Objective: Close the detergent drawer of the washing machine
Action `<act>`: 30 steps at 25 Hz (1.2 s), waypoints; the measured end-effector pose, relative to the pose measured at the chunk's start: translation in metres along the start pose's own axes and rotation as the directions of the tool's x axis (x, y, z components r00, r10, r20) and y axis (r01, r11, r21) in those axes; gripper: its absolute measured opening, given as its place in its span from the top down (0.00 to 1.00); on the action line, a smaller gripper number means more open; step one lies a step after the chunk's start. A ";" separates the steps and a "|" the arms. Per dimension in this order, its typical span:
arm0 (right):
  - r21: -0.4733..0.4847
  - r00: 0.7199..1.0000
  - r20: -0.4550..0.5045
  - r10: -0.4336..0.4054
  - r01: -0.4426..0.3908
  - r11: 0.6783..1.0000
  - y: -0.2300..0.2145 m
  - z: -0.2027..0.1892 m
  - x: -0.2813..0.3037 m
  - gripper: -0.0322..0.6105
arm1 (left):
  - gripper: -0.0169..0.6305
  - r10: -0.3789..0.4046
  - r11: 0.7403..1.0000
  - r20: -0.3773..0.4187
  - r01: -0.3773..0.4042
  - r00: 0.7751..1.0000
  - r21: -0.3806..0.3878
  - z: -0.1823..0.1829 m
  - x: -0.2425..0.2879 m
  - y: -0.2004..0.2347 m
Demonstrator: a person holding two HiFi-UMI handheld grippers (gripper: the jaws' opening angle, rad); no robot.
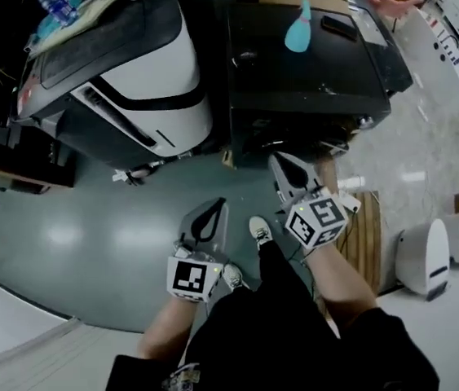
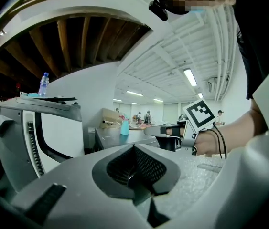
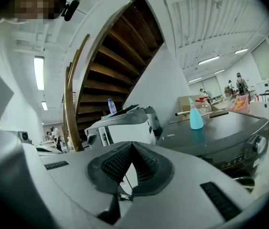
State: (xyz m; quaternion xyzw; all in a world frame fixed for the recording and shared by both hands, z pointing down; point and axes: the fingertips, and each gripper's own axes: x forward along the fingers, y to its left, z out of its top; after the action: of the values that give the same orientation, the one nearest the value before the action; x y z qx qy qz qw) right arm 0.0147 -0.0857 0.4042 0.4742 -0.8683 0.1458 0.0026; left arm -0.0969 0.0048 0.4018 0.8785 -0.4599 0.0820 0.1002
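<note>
A person is seen from above, standing on a grey floor (image 1: 90,235) before two machines. A white washing machine (image 1: 160,80) stands at left. A dark washing machine (image 1: 311,63) stands at centre, with a teal spray bottle (image 1: 298,31) on its top.

The left gripper (image 1: 211,210) and right gripper (image 1: 284,168) are held near the waist, well apart from both machines. Each pair of jaws is pressed together on nothing.

The detergent drawer cannot be picked out in any view, so neither its place nor whether it stands out can be told.

Closed jaws are judged a suitable blunt tip for the push. The drawer's front should be met squarely and driven straight in until flush.

Only the right gripper view shows the dark machine's knob (image 3: 257,144) and front panel. Only the left gripper view shows the other gripper's marker cube (image 2: 201,114) from the side.
</note>
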 end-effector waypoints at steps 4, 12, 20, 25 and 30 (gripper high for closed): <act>-0.040 1.000 0.027 0.013 -0.012 0.999 0.044 0.012 -0.036 0.95 | 0.97 -0.009 1.000 0.022 0.008 1.000 0.018 0.003 -0.042 -0.007; -0.109 0.999 0.040 0.026 -0.021 0.994 0.115 0.011 -0.102 0.95 | 0.97 -0.028 0.999 0.043 0.026 0.999 0.037 0.003 -0.111 -0.025; -0.141 0.999 0.029 0.022 -0.018 0.990 0.150 0.002 -0.152 0.95 | 0.97 -0.040 0.999 0.043 0.039 0.998 0.026 -0.007 -0.144 -0.052; -0.158 1.000 0.018 0.015 -0.012 0.987 0.149 0.000 -0.180 0.95 | 0.97 -0.070 0.997 0.053 0.069 0.996 0.022 -0.014 -0.144 -0.078; -0.172 1.000 0.007 0.023 -0.022 0.985 0.138 0.006 -0.203 0.95 | 0.97 -0.082 0.996 0.042 0.081 0.996 0.024 -0.009 -0.135 -0.110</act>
State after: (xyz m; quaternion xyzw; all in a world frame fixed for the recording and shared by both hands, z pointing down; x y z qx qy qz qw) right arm 0.0138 0.1501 0.3345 0.4631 -0.8829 0.0683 0.0377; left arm -0.0832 0.1749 0.3674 0.8991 -0.4248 0.0640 0.0839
